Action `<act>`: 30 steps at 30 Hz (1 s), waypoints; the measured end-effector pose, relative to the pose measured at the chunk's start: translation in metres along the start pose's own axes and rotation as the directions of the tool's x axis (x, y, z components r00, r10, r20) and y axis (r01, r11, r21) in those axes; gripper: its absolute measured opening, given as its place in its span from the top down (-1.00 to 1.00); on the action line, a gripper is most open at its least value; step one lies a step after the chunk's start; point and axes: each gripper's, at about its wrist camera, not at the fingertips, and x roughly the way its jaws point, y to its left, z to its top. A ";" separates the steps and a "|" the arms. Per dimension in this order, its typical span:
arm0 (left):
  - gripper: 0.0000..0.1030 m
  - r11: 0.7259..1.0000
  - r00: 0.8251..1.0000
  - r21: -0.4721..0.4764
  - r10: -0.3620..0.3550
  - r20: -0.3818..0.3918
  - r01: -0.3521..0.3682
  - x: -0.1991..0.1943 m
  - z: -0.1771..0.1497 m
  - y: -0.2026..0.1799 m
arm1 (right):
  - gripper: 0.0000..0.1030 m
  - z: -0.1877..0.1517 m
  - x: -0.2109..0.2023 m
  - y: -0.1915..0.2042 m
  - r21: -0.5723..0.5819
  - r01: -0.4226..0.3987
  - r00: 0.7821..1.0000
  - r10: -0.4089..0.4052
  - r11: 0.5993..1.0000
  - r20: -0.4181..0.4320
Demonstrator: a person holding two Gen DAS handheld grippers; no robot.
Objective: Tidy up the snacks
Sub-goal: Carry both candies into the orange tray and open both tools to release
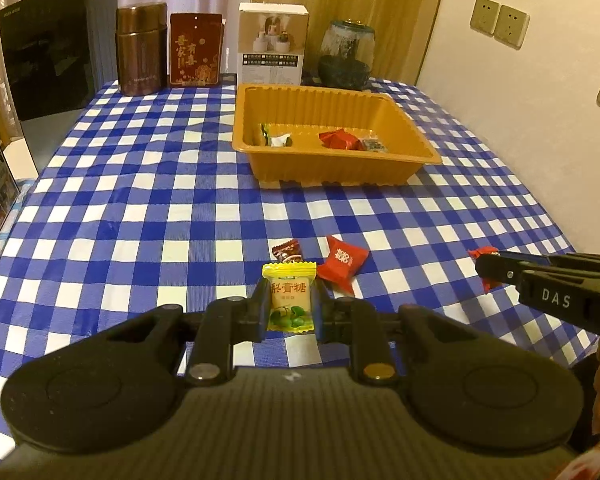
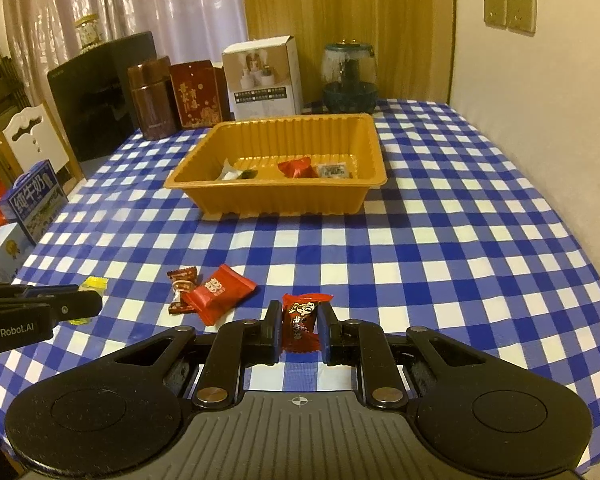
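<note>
We've got a sweet pinched in each hand: left gripper (image 1: 290, 306) clamps the yellow candy (image 1: 289, 300), right gripper (image 2: 300, 326) the dark red candy (image 2: 302, 326). Looks like the carry step, so next both go forward to the orange tray (image 1: 380, 168) well ahead of the fingers, then let go over it.

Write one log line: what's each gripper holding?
left gripper: yellow candy | right gripper: red-brown candy | tray: ahead

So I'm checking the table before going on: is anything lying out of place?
Two wrapped candies lie loose on the checkered tablecloth, short of the orange tray: a brown candy and a red packet overlapping it. Nothing is spilled or damaged.
</note>
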 end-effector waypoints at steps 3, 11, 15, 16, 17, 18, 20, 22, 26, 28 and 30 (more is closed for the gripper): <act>0.64 1.000 1.000 0.002 -0.004 0.006 0.004 -0.003 0.002 -0.001 | 0.63 0.001 -0.004 0.000 0.002 0.001 1.000 -0.001 1.000 0.008; 0.64 1.000 1.000 0.002 -0.024 0.017 0.024 -0.003 0.010 -0.005 | 0.64 0.008 -0.007 -0.008 0.011 0.005 1.000 -0.005 1.000 0.022; 0.64 0.999 0.999 0.001 -0.043 0.026 0.043 0.002 0.021 -0.009 | 0.64 0.018 -0.003 -0.011 0.011 0.008 0.999 -0.008 1.000 0.034; 0.64 0.999 0.998 0.000 -0.050 0.028 0.050 0.004 0.025 -0.010 | 0.63 0.021 -0.002 -0.012 0.011 0.008 0.999 -0.009 1.000 0.039; 0.64 0.998 0.998 -0.002 -0.057 0.030 0.057 0.006 0.028 -0.011 | 0.64 0.025 0.000 -0.013 0.012 0.008 0.999 -0.009 1.000 0.044; 0.64 0.998 0.998 -0.003 -0.062 0.031 0.062 0.008 0.032 -0.012 | 0.64 0.029 0.001 -0.015 0.014 0.006 0.999 -0.007 1.000 0.049; 0.64 0.997 0.997 -0.007 -0.071 0.036 0.071 0.013 0.041 -0.013 | 0.64 0.039 0.005 -0.018 0.020 0.001 0.998 -0.002 1.000 0.058; 0.64 0.997 0.996 -0.007 -0.075 0.043 0.075 0.019 0.050 -0.015 | 0.64 0.050 0.010 -0.020 0.023 -0.006 0.998 0.005 1.000 0.067; 0.64 0.996 0.994 -0.008 -0.089 0.062 0.090 0.030 0.072 -0.017 | 0.64 0.073 0.023 -0.025 0.029 -0.021 0.997 0.019 0.999 0.080; 0.64 0.995 0.993 -0.011 -0.095 0.069 0.096 0.037 0.083 -0.017 | 0.63 0.085 0.030 -0.028 0.034 -0.027 0.996 0.024 0.999 0.086; 0.64 0.995 0.992 -0.017 -0.099 0.075 0.101 0.044 0.094 -0.015 | 0.63 0.097 0.038 -0.030 0.041 -0.034 0.996 0.030 0.999 0.088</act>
